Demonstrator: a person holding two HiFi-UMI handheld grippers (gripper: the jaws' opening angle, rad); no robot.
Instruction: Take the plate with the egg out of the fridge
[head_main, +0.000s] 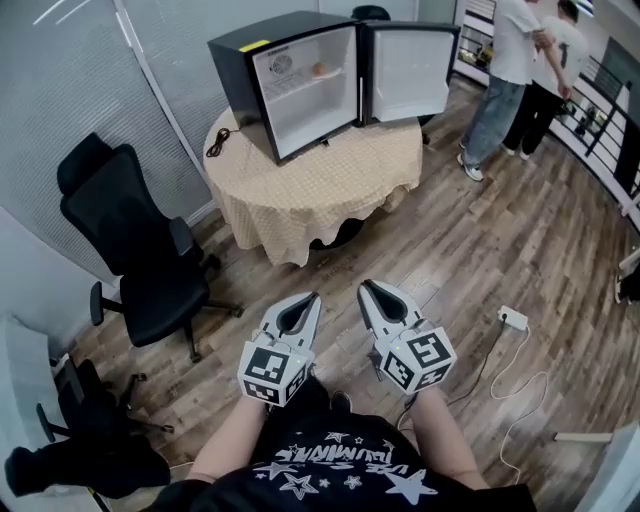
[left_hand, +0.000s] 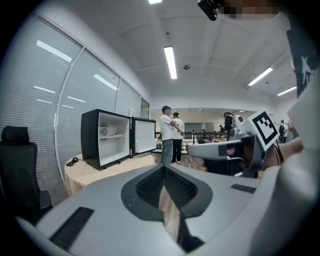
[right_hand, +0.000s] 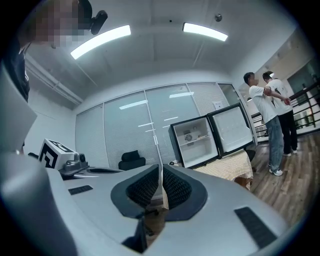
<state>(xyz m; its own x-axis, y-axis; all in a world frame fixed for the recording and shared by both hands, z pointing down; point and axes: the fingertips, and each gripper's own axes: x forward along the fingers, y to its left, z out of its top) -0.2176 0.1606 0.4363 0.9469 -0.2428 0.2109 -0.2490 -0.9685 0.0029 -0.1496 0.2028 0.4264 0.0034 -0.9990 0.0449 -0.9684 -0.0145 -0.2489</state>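
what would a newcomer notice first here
The black mini fridge stands with its door swung open on the round, cloth-covered table at the top of the head view, a small orange thing, probably the egg, on its shelf. Low in the foreground, the left hand-held gripper and right hand-held gripper hover shut and empty, far from it. Two people stand at upper right.

The left gripper (head_main: 300, 312) and the right gripper (head_main: 379, 300) are held side by side out front, low down, both closed tight and empty.
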